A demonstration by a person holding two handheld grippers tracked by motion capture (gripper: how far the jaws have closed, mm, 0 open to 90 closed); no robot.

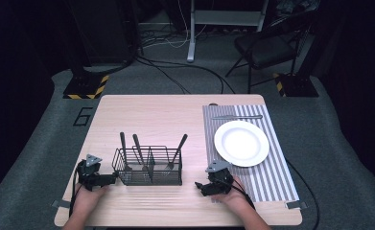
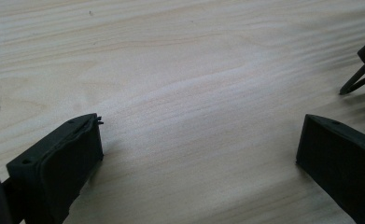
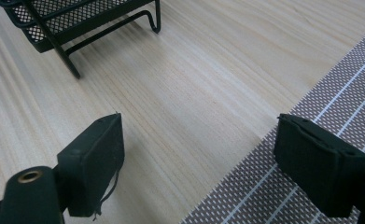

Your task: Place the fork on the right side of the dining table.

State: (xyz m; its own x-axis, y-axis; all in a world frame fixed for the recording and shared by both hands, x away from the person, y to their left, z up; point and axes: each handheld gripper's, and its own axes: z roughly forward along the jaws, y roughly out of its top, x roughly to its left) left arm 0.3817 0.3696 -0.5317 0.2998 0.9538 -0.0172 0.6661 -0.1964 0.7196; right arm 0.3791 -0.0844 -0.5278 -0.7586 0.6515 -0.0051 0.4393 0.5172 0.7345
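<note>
The left gripper (image 1: 109, 179) rests near the front left corner of the desk (image 1: 175, 110), its jaws spread wide and holding nothing, with bare wood between them in the left gripper view. Just to its right, touching or very nearly so, stands the black wire caddy (image 1: 149, 167) near the front edge, with three dark-handled utensils (image 1: 137, 148) standing upright in its compartments; which is a fork, a spoon or a knife cannot be told, since the mesh hides their working ends. Further right, the right gripper (image 1: 200, 187) sits at the front edge, its jaws also wide apart and empty, straddling the left edge of the striped placemat (image 1: 271, 177). On the mat lies a white plate (image 1: 241, 143), and beyond it, toward the far edge, a knife (image 1: 237, 117). The work in hand looks like setting the place from the caddy, so a good next move would be to lift one gripper above the caddy, come down on a handle from the top, and close squarely on it while the other gripper steadies the caddy's rim, as the light wire frame could tip or slide. In the right gripper view the caddy's foot (image 3: 73, 70) is cut off at the top.
</note>
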